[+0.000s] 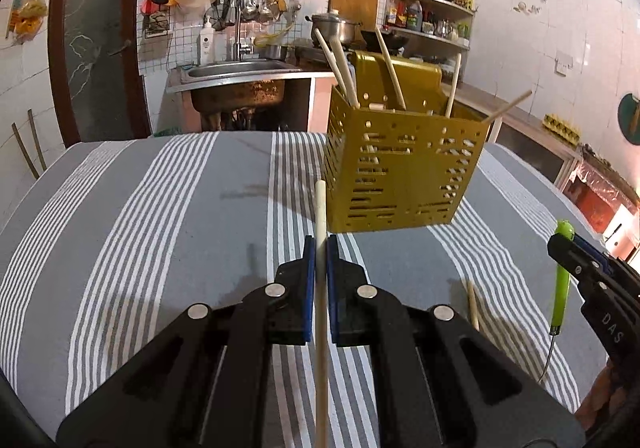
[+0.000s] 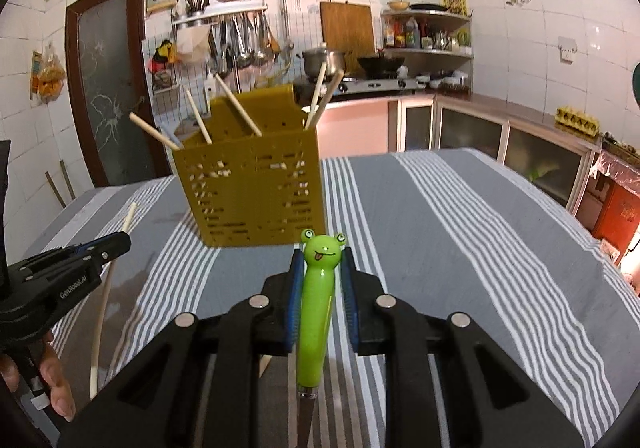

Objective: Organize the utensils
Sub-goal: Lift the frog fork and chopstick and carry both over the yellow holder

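Left gripper point(image 1: 320, 252) clamped on 1 chopstick point(image 1: 320, 207), long axis upright. Right gripper point(image 2: 322, 268) narrow around frog-handled utensil point(image 2: 316, 308), also upright. Yellow caddy point(image 1: 400, 175) on striped cloth point(image 1: 160, 207), ahead-right of left jaws, ahead-left of right; left looks nearer.

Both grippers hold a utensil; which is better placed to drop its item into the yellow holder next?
Left, probably. The left gripper holds its chopstick upright close by the holder; the right gripper with the frog utensil looks farther back.
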The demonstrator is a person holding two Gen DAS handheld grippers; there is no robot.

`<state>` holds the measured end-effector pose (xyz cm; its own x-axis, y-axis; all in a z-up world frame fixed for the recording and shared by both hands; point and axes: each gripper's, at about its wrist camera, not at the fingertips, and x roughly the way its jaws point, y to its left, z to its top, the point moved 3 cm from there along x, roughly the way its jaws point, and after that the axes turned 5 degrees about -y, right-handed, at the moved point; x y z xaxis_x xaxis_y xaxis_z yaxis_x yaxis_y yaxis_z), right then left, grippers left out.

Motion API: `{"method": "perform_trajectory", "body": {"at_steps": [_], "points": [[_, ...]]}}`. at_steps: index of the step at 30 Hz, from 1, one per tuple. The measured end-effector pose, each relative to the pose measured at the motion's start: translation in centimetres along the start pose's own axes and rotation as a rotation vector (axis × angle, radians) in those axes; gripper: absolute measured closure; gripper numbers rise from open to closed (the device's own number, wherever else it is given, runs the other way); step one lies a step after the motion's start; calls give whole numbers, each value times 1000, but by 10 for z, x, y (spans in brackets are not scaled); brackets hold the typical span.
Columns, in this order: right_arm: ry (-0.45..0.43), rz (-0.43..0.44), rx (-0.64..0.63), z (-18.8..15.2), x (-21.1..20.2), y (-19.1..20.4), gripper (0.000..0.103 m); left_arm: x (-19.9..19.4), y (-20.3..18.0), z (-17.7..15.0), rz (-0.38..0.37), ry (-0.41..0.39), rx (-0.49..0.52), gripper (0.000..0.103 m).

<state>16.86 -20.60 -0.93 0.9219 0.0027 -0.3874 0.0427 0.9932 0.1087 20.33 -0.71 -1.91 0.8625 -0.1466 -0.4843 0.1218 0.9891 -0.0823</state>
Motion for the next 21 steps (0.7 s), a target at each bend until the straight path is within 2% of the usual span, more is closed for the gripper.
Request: {"method": "perform_trajectory", "body": {"at_steps": [21], "points": [[-128, -6, 17, 20, -20, -2, 84, -24, 15, 21, -6, -97, -51, 99]]}}
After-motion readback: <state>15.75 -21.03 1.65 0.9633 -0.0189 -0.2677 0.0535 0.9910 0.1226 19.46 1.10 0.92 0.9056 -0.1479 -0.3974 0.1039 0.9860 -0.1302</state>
